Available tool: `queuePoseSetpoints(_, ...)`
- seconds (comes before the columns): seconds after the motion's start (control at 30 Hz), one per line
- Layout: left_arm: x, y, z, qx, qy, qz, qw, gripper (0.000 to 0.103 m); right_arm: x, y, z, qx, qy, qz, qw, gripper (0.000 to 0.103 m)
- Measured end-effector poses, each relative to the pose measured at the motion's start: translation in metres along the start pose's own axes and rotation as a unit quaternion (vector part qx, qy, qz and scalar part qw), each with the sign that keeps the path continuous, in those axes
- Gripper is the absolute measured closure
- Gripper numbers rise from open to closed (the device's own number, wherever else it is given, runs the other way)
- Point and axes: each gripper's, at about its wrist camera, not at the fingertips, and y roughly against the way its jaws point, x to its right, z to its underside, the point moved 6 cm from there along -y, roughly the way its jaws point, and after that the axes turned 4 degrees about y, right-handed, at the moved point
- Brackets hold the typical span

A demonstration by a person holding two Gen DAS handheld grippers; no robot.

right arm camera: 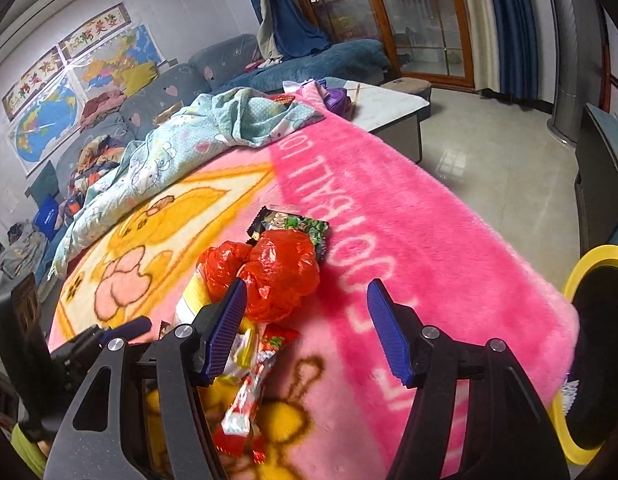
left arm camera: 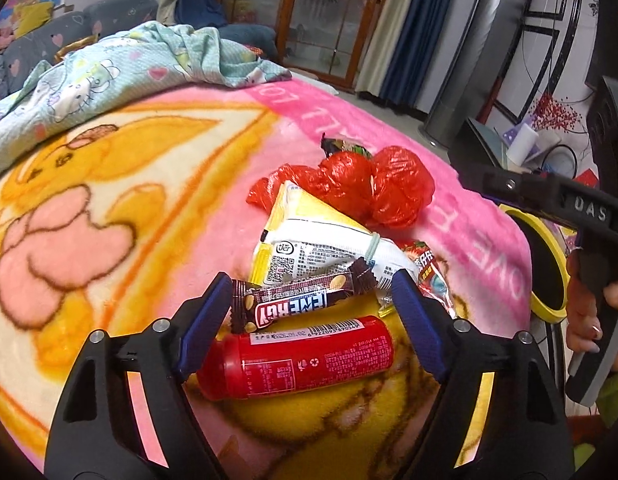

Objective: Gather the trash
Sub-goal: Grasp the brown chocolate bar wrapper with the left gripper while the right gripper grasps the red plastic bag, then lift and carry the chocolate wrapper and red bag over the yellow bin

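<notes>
A heap of trash lies on the pink and yellow cartoon blanket (left arm camera: 109, 200). My left gripper (left arm camera: 309, 312) stands open and low over the heap. A brown energy bar wrapper (left arm camera: 301, 300) and a red bottle (left arm camera: 305, 356) lie between its blue pads, which do not press on either. Beyond them are a yellow-white packet (left arm camera: 309, 240), a crumpled red plastic bag (left arm camera: 373, 184) and a dark green wrapper (left arm camera: 345, 146). My right gripper (right arm camera: 309, 320) is open over bare pink blanket (right arm camera: 429, 240). The red bag (right arm camera: 281, 276) sits just beside its left finger, and a red strawberry wrapper (right arm camera: 249, 392) lies below.
A black bin with a yellow rim (right arm camera: 581, 268) stands off the blanket's right edge, also visible as the yellow rim (left arm camera: 563, 268) in the left view. A light blue quilt (right arm camera: 169, 152) is bunched at the far side. A hand (left arm camera: 585, 320) holds the right tool's black body (left arm camera: 569, 204).
</notes>
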Motion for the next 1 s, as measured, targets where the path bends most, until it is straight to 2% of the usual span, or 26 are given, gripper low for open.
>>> queuePoseSetpoints(0.17, 0.003, -0.008, 0.004, -0.018, -0.003, 0.002, 0.9998, 0.033, -0.006, -0.018, -0.003, -0.009, -0.003, -0.009, 1.0, 0.043)
queuePoseSetpoints(0.23, 0.002, -0.011, 0.004, -0.02, -0.003, 0.002, 0.9998, 0.04, -0.009, -0.026, -0.003, -0.015, -0.006, -0.016, 1.0, 0.043)
queuePoseSetpoints(0.33, 0.0, -0.012, 0.004, -0.024, 0.003, 0.004, 0.9997, 0.045, -0.011, -0.035, -0.003, -0.022, -0.01, -0.023, 0.999, 0.044)
queuePoseSetpoints(0.37, -0.002, -0.012, 0.004, -0.024, 0.006, 0.005, 0.9997, 0.048, -0.012, -0.037, -0.003, -0.024, -0.011, -0.025, 0.999, 0.046)
queuePoseSetpoints(0.63, -0.013, -0.013, 0.002, -0.024, 0.03, 0.005, 0.9992, 0.071, -0.017, -0.045, 0.006, -0.04, 0.0, -0.041, 0.998, 0.081)
queuePoseSetpoints(0.7, -0.015, -0.013, 0.002, -0.026, 0.035, 0.01, 0.999, 0.08, -0.017, -0.044, 0.006, -0.037, 0.004, -0.039, 0.999, 0.085)
queuePoseSetpoints(1.0, -0.016, -0.007, 0.002, -0.017, 0.039, 0.02, 0.9989, 0.092, -0.019, -0.035, 0.005, -0.032, 0.019, -0.039, 0.999, 0.092)
